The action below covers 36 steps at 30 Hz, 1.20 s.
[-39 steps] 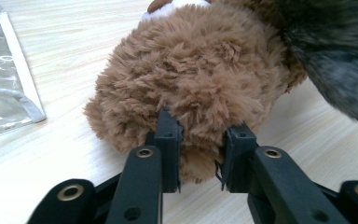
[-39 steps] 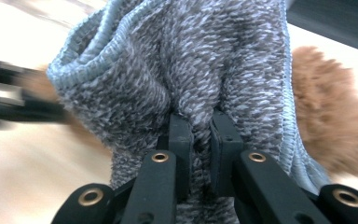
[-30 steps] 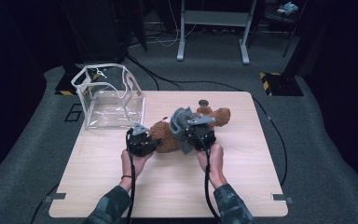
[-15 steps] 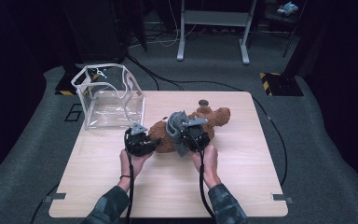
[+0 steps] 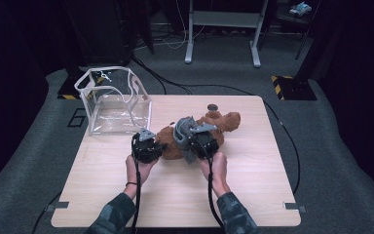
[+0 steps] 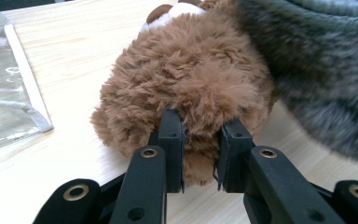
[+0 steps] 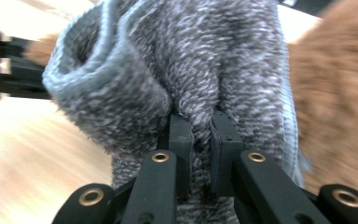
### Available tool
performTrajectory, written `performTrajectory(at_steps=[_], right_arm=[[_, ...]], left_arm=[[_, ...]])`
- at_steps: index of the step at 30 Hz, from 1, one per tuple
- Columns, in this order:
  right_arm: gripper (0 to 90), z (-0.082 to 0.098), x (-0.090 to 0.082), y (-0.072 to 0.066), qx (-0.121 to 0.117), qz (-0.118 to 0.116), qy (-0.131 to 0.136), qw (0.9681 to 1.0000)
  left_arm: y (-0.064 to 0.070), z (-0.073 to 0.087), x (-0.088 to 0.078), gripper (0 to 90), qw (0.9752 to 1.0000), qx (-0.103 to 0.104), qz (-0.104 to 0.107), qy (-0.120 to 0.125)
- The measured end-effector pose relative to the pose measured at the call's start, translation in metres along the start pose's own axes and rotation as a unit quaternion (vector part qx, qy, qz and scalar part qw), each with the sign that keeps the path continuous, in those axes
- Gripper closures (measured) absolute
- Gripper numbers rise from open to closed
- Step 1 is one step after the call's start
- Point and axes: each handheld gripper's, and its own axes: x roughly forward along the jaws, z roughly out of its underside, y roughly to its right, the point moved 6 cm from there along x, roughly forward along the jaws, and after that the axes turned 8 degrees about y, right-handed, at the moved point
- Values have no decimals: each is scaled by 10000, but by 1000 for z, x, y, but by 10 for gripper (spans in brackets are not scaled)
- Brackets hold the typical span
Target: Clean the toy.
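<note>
Light wood counter [image 5: 253, 195] on grey carpet, dark room. Both forearms reach in, side by side. Left gripper [image 6: 200, 156] fingers just closing, pinching the brown plush teddy bear [image 6: 186, 88] lying mid-counter. Right gripper [image 7: 199, 140] fingers clamped on the grey knit garment [image 7: 177, 60] at the bear. Clear plastic box [image 5: 114, 102] rear left.

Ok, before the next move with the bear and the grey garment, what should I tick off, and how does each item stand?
1. Left gripper pinching the teddy bear: ok, its jaws have just been closing and fur is squeezed between them.
2. Right gripper clamped on the grey knit garment: ok.
3. Garment fully on the bear: not ok, it is bunched up beside the fur.
4. Bear resting on the table: ok.
5. Clear plastic box apart from the bear: ok.
6. Small dark disc out of the way: cannot tell.
</note>
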Motion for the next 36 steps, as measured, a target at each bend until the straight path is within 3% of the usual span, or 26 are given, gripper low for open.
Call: performTrajectory(at_steps=[8,12,16,23,26,28,30,36], right_arm=[[822,0,-21,43,127,498,207,9985],[822,6,-27,47,243,408,246,9986],[823,14,-24,26,223,-25,195,9996],[822,27,6,-43,-92,-785,-84,9968],[821,33,19,-54,-146,-844,-245,9960],[821,36,24,-51,38,-779,-283,9966],[822,38,24,-42,54,-737,-272,9969],[822,46,11,-4,303,-364,-298,9984]], left_arm=[[0,-2,0,756,10000,2,50,-18],[0,-2,1,759,10000,-33,58,-38],[0,-1,1,760,10000,-47,55,-45],[0,-1,2,764,9999,-40,66,-76],[-1,0,2,765,9999,-70,73,-77],[-1,0,2,765,9999,-67,87,-77],[-2,0,3,765,9999,-70,105,-62],[-3,0,3,766,9998,-73,135,-90]])
